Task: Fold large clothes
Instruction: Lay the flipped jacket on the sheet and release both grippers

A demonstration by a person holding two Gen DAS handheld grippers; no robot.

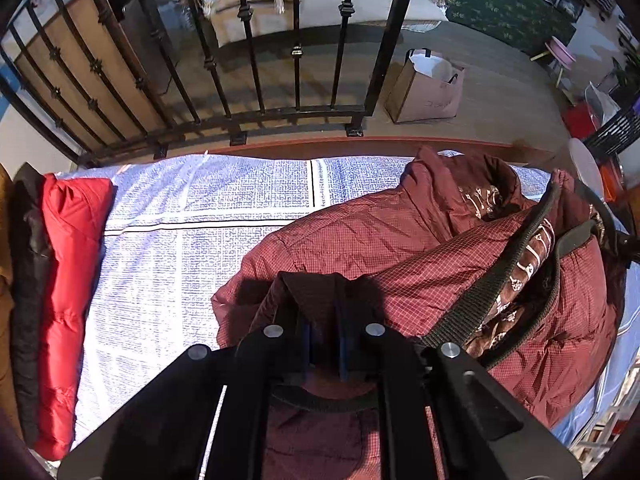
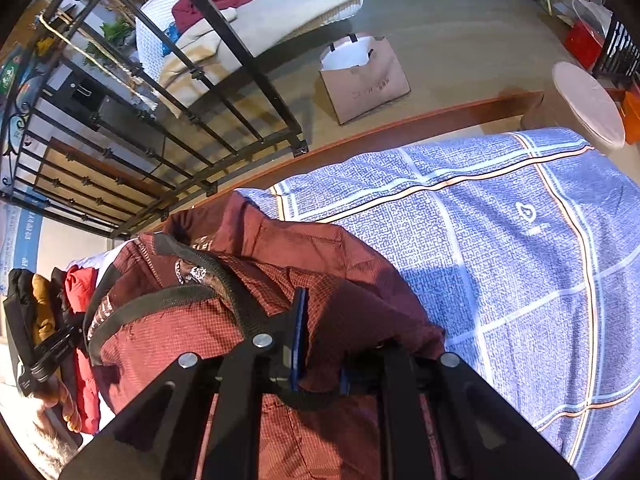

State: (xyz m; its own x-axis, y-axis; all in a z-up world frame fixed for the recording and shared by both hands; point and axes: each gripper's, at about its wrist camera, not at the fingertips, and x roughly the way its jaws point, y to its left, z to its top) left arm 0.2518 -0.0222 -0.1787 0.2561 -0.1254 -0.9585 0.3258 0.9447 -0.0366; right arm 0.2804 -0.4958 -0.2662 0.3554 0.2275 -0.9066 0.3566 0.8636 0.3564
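A dark red checked padded jacket (image 1: 360,232) with black ribbed trim and a patterned brown lining lies bunched on a blue patterned bedsheet (image 1: 180,240). My left gripper (image 1: 324,320) is shut on a fold of the jacket at its near edge; cloth drapes over the fingers. In the right wrist view the same jacket (image 2: 180,340) fills the lower left, and my right gripper (image 2: 320,344) is shut on its hem, with cloth covering the right finger. The other gripper (image 2: 44,356) shows at the far left of that view.
A red padded garment (image 1: 68,280), a black one and a tan one lie stacked at the bed's left edge. A black iron railing (image 1: 240,60) stands behind the bed. A paper bag (image 1: 428,88) sits on the floor. A round white stool (image 2: 588,104) stands by the bed's corner.
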